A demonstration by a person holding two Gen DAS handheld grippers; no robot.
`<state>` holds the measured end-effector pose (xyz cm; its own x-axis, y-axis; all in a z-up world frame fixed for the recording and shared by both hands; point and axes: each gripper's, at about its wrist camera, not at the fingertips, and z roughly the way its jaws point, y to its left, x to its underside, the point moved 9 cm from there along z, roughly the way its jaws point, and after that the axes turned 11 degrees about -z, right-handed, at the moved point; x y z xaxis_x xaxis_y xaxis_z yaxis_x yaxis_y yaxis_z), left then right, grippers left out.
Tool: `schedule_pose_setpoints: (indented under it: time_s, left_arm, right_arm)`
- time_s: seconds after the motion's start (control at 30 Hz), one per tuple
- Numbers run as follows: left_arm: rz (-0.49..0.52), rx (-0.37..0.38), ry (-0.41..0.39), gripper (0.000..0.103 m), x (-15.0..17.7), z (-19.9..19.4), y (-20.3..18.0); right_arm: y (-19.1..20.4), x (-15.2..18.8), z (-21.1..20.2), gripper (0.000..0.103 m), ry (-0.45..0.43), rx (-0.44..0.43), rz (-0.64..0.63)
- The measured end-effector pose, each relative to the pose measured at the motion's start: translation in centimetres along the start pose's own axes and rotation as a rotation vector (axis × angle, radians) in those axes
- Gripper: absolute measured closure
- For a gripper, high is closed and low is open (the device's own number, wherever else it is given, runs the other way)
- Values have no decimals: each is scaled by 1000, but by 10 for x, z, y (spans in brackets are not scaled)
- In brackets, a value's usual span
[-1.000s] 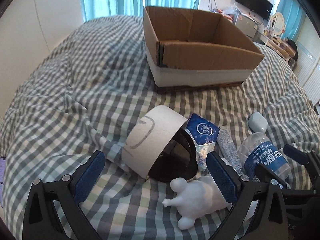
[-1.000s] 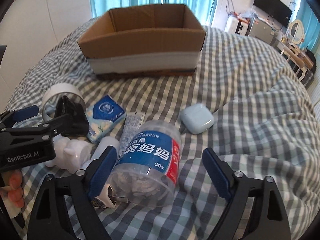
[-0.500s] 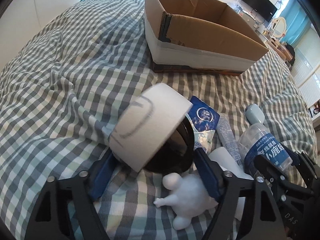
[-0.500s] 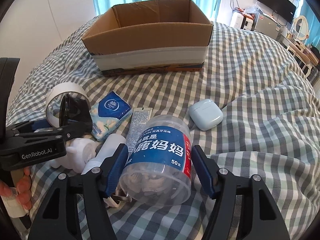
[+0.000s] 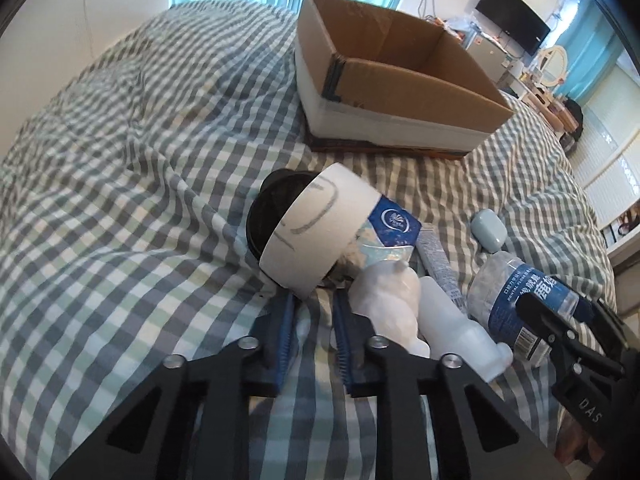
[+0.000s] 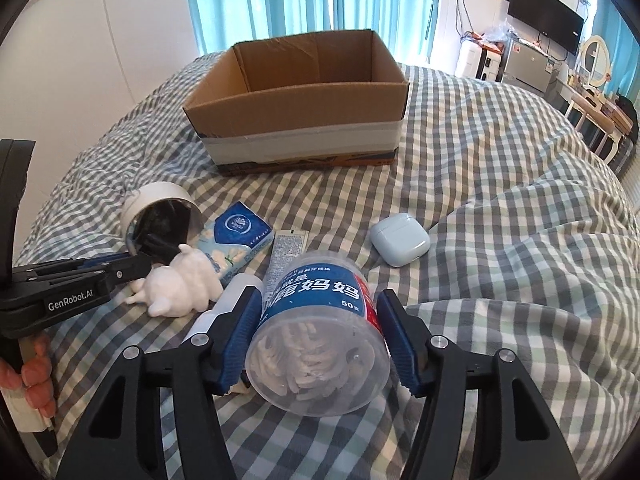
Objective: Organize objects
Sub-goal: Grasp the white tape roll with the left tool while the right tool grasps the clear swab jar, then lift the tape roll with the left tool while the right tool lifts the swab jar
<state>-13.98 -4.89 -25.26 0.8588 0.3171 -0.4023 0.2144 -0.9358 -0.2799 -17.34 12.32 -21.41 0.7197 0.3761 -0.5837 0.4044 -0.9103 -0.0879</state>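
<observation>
On the checked bed (image 6: 500, 168), both grippers have just been closing: the left gripper (image 5: 312, 300) jaws pinch the white tape roll's (image 5: 320, 228) wall, the right gripper (image 6: 320, 320) jaws clamp the floss-pick jar (image 6: 320, 336), likely for carrying to the empty cardboard box (image 6: 296, 136) beyond.

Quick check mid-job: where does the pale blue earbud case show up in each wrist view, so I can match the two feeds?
Left wrist: earbud case at right of centre on the checked bedspread, above the floss-pick jar.
Right wrist: earbud case just right of centre, beyond the jar.
Shared landmark: the open cardboard box, farther back in both views.
</observation>
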Motion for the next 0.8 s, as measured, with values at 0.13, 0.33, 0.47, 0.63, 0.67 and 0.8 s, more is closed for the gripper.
schedule_pose_setpoints:
  time_s: [0.13,0.33,0.47,0.63,0.67,0.8]
  left_arm:
    - [12,-5,-34,99,-3,-8,-2]
    - [25,-28,-67,92,-8,-14,-1]
    - [85,-65,-102,55,-10,-20,-7]
    - [103,-84,-104,46,-22,-7,-6]
    - [90,-83,-94,46,-25,-3,-4]
    - [25,-37,-60,57,-30,9,4]
  right_arm:
    - [2,-1,-7,44,-18,-1,-1]
    - [2,0,-13,44,-32,-3,-1]
    - [2,0,-11,44,-27,-7,2]
    - [1,3,-4,44,-5,-13,4]
    - [-1,4,-2,44,-2,-16,11]
    - [-3,3,2,44,3,-25,24]
